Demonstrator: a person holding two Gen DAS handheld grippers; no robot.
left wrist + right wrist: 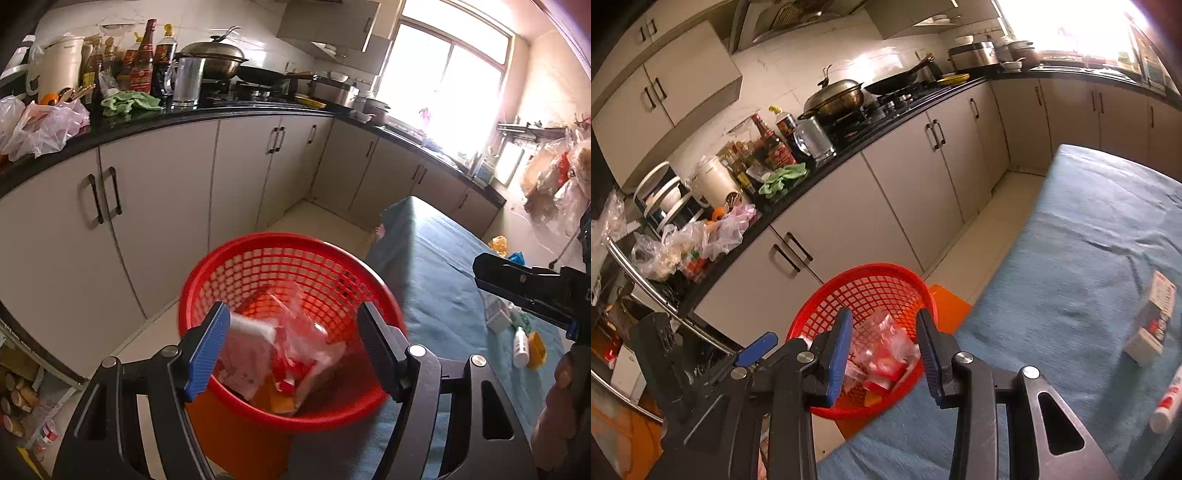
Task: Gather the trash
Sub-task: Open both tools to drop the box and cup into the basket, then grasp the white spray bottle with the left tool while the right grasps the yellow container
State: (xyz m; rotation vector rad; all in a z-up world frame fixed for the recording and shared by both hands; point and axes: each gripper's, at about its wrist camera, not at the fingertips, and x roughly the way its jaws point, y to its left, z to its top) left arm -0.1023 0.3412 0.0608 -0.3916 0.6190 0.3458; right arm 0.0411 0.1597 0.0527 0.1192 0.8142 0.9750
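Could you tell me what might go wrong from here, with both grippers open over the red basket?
1. The plastic wrappers look to be mid-drop between the left gripper pads; light plastic could cling to the blue pad instead of falling.
2. The red basket sits at the edge of the blue-covered table; a nudge from the right gripper may tip it to the floor.
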